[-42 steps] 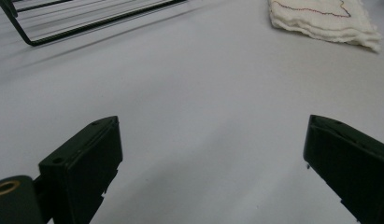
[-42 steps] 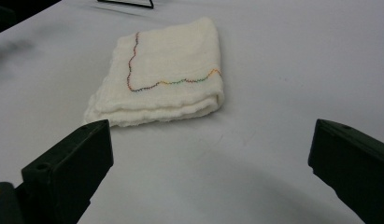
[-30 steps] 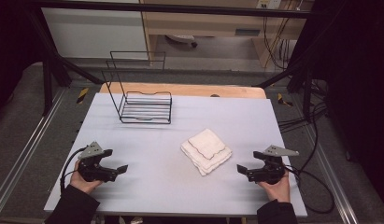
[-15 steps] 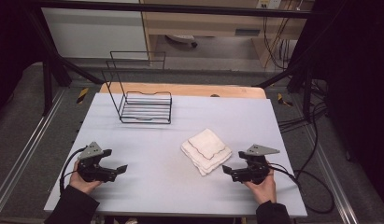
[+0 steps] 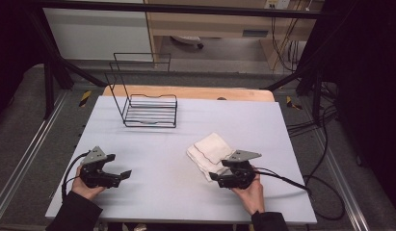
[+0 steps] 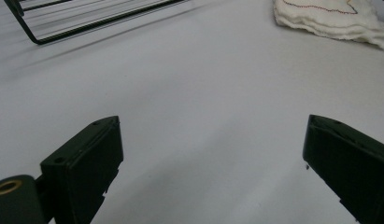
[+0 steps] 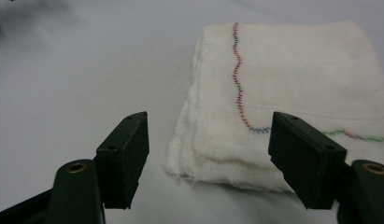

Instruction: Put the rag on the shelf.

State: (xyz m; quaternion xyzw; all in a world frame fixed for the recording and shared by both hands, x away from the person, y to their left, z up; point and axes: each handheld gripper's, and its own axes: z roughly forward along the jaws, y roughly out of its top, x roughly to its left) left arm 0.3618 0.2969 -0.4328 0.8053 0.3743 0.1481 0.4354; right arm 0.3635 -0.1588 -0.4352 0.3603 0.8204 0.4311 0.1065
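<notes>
Both grippers gape empty, so we should ease the right gripper (image 5: pixel 216 177) low around the cloth (image 7: pixel 292 93) corner, pinching every layer together.

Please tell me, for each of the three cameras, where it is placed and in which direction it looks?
High view: above the person's side, looking forward and down at the table; both hands, left gripper and right gripper show.
Left gripper view: between its open jaws, facing across bare table toward the wire rack.
Right gripper view: between its open jaws, facing the folded cloth closely.
Shared: the cloth appears in all three.
</notes>
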